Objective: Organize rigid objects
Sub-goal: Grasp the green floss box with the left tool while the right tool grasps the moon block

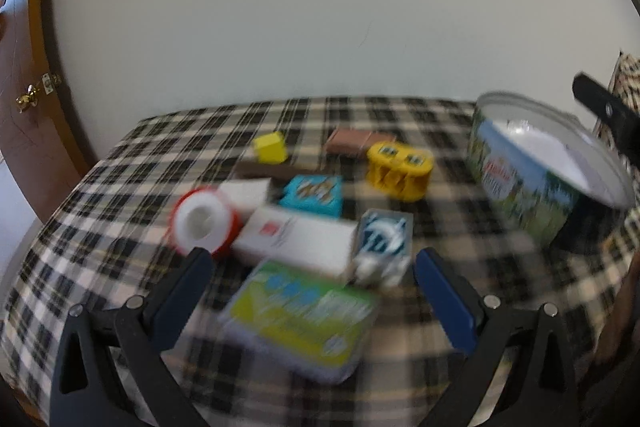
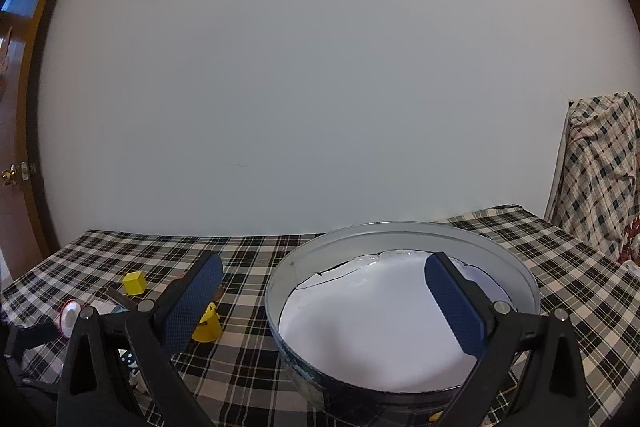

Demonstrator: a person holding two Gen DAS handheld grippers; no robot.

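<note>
Low in the blurred left wrist view, the left gripper (image 1: 314,269) hangs with jaws spread wide, holding nothing, above a green-and-yellow tin (image 1: 300,319) at bottom centre. Just beyond lie a red-and-white tape roll (image 1: 202,223), a white box (image 1: 296,239), a teal box (image 1: 314,195), a yellow cube (image 1: 271,147) and a yellow holder (image 1: 400,165) on the plaid tablecloth (image 1: 120,187). At right stands the round tin (image 1: 532,183). The right gripper (image 2: 324,291), jaws likewise released, hovers over that tin's rim (image 2: 400,229).
</note>
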